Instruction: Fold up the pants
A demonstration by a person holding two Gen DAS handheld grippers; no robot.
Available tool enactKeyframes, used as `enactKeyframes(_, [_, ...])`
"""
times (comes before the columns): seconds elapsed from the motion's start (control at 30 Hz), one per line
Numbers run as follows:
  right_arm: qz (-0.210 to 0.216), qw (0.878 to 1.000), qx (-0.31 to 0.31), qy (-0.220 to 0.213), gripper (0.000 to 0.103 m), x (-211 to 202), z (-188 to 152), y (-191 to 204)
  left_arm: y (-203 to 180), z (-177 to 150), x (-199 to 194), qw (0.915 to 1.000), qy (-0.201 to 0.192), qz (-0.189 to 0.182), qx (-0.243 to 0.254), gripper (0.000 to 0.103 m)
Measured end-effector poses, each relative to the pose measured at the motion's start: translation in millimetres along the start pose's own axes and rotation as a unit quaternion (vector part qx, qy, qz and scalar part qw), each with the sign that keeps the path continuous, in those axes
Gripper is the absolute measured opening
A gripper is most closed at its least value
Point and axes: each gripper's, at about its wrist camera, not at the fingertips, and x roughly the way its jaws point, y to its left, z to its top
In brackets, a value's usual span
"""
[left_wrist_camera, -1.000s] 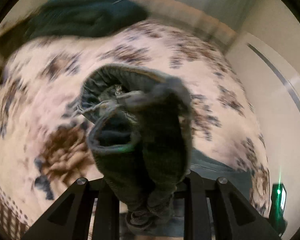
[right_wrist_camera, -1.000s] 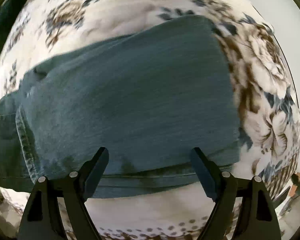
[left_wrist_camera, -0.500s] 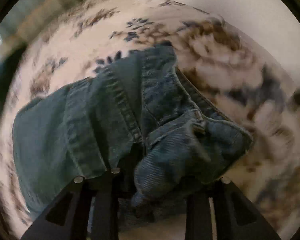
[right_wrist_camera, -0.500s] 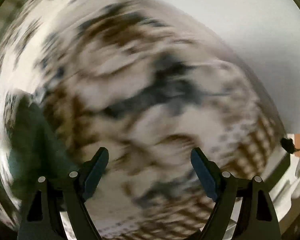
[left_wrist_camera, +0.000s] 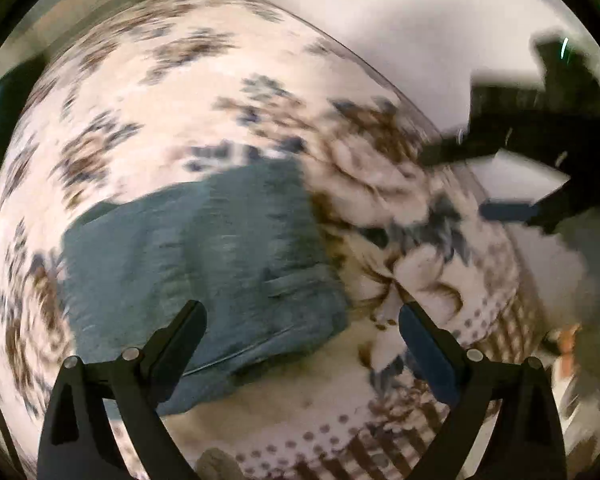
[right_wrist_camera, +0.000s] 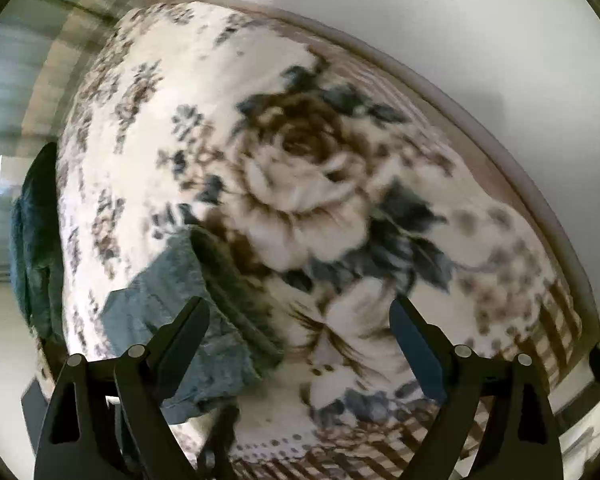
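Note:
The blue jeans (left_wrist_camera: 196, 264) lie folded into a flat block on the flowered blanket (left_wrist_camera: 148, 92). My left gripper (left_wrist_camera: 300, 312) hangs over their near right edge. Its jaws are opening wide, and no pad touches the cloth. In the right wrist view the jeans (right_wrist_camera: 168, 304) lie at the lower left, with a dark band along their right edge. My right gripper (right_wrist_camera: 300, 308) is over bare blanket (right_wrist_camera: 300, 184) just right of them, its jaws opening with nothing between them. The left wrist view also shows the right gripper (left_wrist_camera: 468, 184) at the upper right, blurred.
A dark teal cloth (right_wrist_camera: 36, 240) lies at the bed's far left edge. The blanket's checked border (right_wrist_camera: 552, 332) marks the bed's near right edge. A white wall (right_wrist_camera: 380, 8) runs behind the bed. A small orange thing (left_wrist_camera: 568, 344) sits beyond the bed's corner.
My left gripper was shut on bunched cloth. It has let go and its jaws stand wide, with the jeans lying flat. My right gripper swung off the jeans to bare blanket on the right.

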Motion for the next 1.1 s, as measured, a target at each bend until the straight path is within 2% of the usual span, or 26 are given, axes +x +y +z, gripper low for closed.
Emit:
enactKeyframes(0.07, [0.011, 0.999, -0.032, 0.033, 0.094, 18.0, 6.2, 20.0, 44.0, 3.2, -15.6, 0.9983, -0.018, 0.034, -0.045, 0.098])
enactKeyframes(0.1, [0.015, 0.997, -0.048, 0.055, 0.094, 32.4, 5.6, 32.4, 76.7, 6.1, -19.0, 0.9945, -0.022, 0.070, -0.075, 0.098])
enactKeyframes(0.17, [0.030, 0.992, -0.071, 0.095, 0.094, 64.8, 6.8, 51.5, 128.6, 10.1, -16.3, 0.9859, -0.021, 0.110, -0.124, 0.098])
enactKeyframes(0.2, [0.044, 0.989, -0.080, 0.120, 0.093, 85.4, 5.5, 62.2, 160.6, 12.1, -9.9, 0.9788, -0.016, 0.134, -0.154, 0.098])
enactKeyframes(0.27, [0.054, 0.981, -0.097, 0.161, 0.093, 127.9, -1.0, 80.5, 197.1, 14.2, 5.0, 0.9696, 0.005, 0.167, -0.179, 0.098])
enactKeyframes(0.33, [0.064, 0.974, -0.101, 0.194, 0.066, 156.9, -9.1, 90.7, 221.9, 15.1, 19.2, 0.9642, 0.018, 0.182, -0.192, 0.098])
enactKeyframes(0.37, [0.050, 0.973, -0.106, 0.200, 0.048, 166.8, -14.4, 95.3, 229.2, 15.7, 25.6, 0.9635, 0.025, 0.183, -0.194, 0.098])
enactKeyframes(0.43, [0.019, 0.973, -0.164, 0.162, 0.031, 154.5, -22.2, 115.4, 237.2, 13.1, 34.8, 0.9636, 0.039, 0.174, -0.199, 0.098])
enactKeyframes(0.47, [0.006, 0.975, -0.189, 0.119, 0.021, 131.2, -24.1, 124.1, 238.5, 10.5, 35.0, 0.9635, 0.040, 0.171, -0.202, 0.098])
enactKeyframes(0.53, [-0.008, 0.978, -0.197, 0.060, 0.015, 98.1, -21.1, 123.3, 240.8, 5.5, 39.8, 0.9613, 0.045, 0.158, -0.221, 0.098])
enactKeyframes(0.57, [-0.021, 0.983, -0.178, 0.046, 0.013, 90.8, -14.7, 111.1, 242.9, 3.6, 42.3, 0.9600, 0.046, 0.151, -0.231, 0.098])
enactKeyframes(0.63, [-0.046, 0.988, -0.124, 0.084, 0.013, 109.9, -4.6, 84.6, 246.6, -1.5, 50.0, 0.9557, 0.054, 0.134, -0.257, 0.098])
enactKeyframes(0.67, [-0.043, 0.988, -0.094, 0.111, 0.015, 126.6, -1.6, 73.0, 250.4, -2.8, 51.0, 0.9543, 0.057, 0.128, -0.264, 0.098])
enactKeyframes(0.73, [-0.044, 0.983, -0.102, 0.147, 0.029, 142.1, 1.0, 81.1, 250.6, -3.7, 42.8, 0.9538, 0.043, 0.122, -0.271, 0.098])
enactKeyframes(0.77, [-0.059, 0.977, -0.121, 0.164, 0.048, 144.8, 1.8, 93.0, 249.7, -3.6, 37.1, 0.9537, 0.035, 0.126, -0.271, 0.098])
enactKeyframes(0.8, [-0.063, 0.976, -0.128, 0.165, 0.072, 141.9, 3.1, 100.5, 248.5, -3.8, 30.8, 0.9544, 0.023, 0.124, -0.271, 0.098])
enactKeyframes(0.83, [-0.064, 0.978, -0.129, 0.154, 0.081, 133.8, 6.9, 108.6, 246.6, -4.3, 25.5, 0.9555, 0.012, 0.119, -0.270, 0.098])
enactKeyframes(0.93, [-0.062, 0.986, -0.111, 0.110, 0.083, 101.3, 20.6, 133.6, 232.2, -10.2, 16.6, 0.9597, -0.025, 0.101, -0.261, 0.098])
enactKeyframes(0.97, [-0.047, 0.987, -0.110, 0.108, 0.083, 95.3, 24.9, 148.3, 225.5, -14.3, 17.4, 0.9597, -0.037, 0.101, -0.260, 0.098])
enactKeyframes(1.0, [-0.023, 0.984, -0.127, 0.124, 0.083, 97.3, 29.2, 175.2, 217.9, -18.7, 20.3, 0.9593, -0.048, 0.110, -0.255, 0.098])
enactKeyframes(1.03, [-0.008, 0.975, -0.161, 0.155, 0.082, 108.0, 30.8, 206.9, 208.4, -22.4, 27.2, 0.9575, -0.048, 0.147, -0.243, 0.098])
enactKeyframes(1.07, [-0.005, 0.966, -0.187, 0.179, 0.082, 117.6, 29.2, 230.7, 205.3, -23.2, 31.7, 0.9565, -0.043, 0.166, -0.236, 0.098])
enactKeyframes(1.1, [-0.019, 0.950, -0.231, 0.207, 0.082, 135.4, 27.5, 265.5, 202.6, -23.7, 40.1, 0.9551, -0.032, 0.184, -0.230, 0.098])
